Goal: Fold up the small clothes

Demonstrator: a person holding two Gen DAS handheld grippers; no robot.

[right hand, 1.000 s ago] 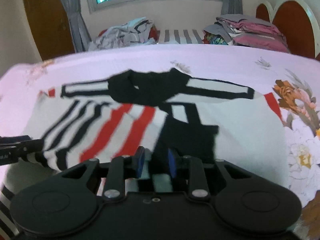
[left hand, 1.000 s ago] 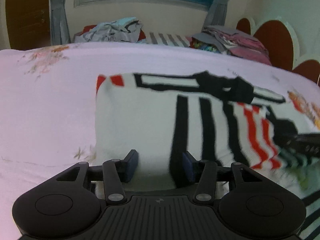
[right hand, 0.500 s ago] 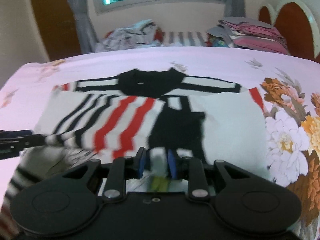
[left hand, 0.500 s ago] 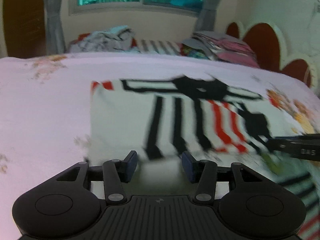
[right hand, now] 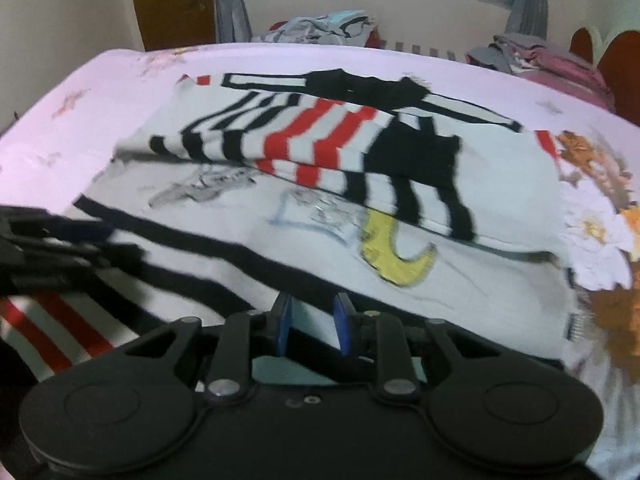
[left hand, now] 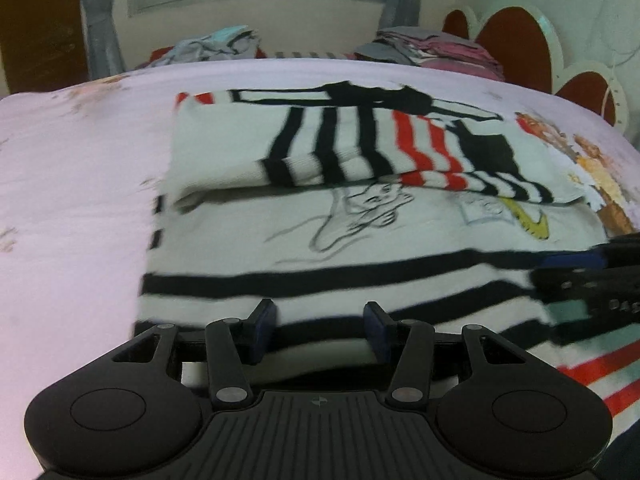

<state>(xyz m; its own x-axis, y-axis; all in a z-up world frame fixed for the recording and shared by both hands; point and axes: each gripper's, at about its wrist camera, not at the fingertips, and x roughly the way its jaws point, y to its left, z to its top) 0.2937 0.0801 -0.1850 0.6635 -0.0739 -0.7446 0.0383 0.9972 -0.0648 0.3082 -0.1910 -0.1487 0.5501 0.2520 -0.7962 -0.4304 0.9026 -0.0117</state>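
A pink floral bedsheet (left hand: 72,184) carries the striped sweater (left hand: 360,240), spread flat with its sleeves folded across the upper body. The near hem runs under both grippers. The left gripper (left hand: 320,330) holds its pads moderately apart with hem fabric between them; whether the pads press on it I cannot tell. The right gripper (right hand: 312,326) has its pads narrow, pinching a fold of the hem. A cartoon drawing (left hand: 368,208) and a yellow swoosh (right hand: 394,256) mark the chest; no writing is legible. Heaped clothes (right hand: 332,28) and a folded stack (left hand: 436,50) lie beyond.
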